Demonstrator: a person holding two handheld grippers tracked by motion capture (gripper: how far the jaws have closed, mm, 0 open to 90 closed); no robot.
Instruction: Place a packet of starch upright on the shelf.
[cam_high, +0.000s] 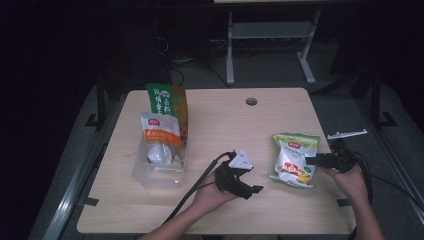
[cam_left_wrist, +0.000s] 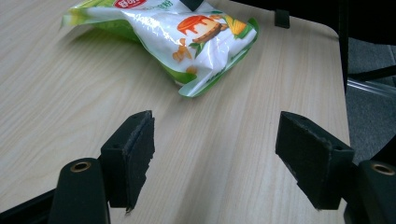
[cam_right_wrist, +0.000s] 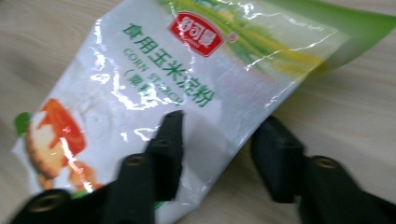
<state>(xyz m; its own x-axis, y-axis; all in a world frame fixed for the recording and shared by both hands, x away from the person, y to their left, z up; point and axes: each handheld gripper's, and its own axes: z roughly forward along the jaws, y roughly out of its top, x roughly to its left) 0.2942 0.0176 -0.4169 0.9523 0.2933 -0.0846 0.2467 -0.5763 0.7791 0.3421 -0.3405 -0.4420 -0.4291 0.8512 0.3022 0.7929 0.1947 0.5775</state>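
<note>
A green and white corn starch bag (cam_high: 294, 159) lies on the wooden table (cam_high: 220, 125) at the right; in the left gripper view the bag (cam_left_wrist: 187, 37) sits ahead of the jaws. My right gripper (cam_high: 307, 160) comes in from the right with its jaws closed over the bag's near edge (cam_right_wrist: 196, 93), one jaw on top of the film, the other at the rim; right gripper (cam_right_wrist: 217, 140). My left gripper (cam_high: 251, 192) hovers over bare table left of the bag, jaws wide apart and empty; left gripper (cam_left_wrist: 215, 154).
A clear plastic bin (cam_high: 145, 175) stands at the table's left, holding a white and orange pouch (cam_high: 160, 132) and a taller green and orange bag (cam_high: 167, 100). A round cable hole (cam_high: 251, 101) lies near the far edge. Cables trail off the front.
</note>
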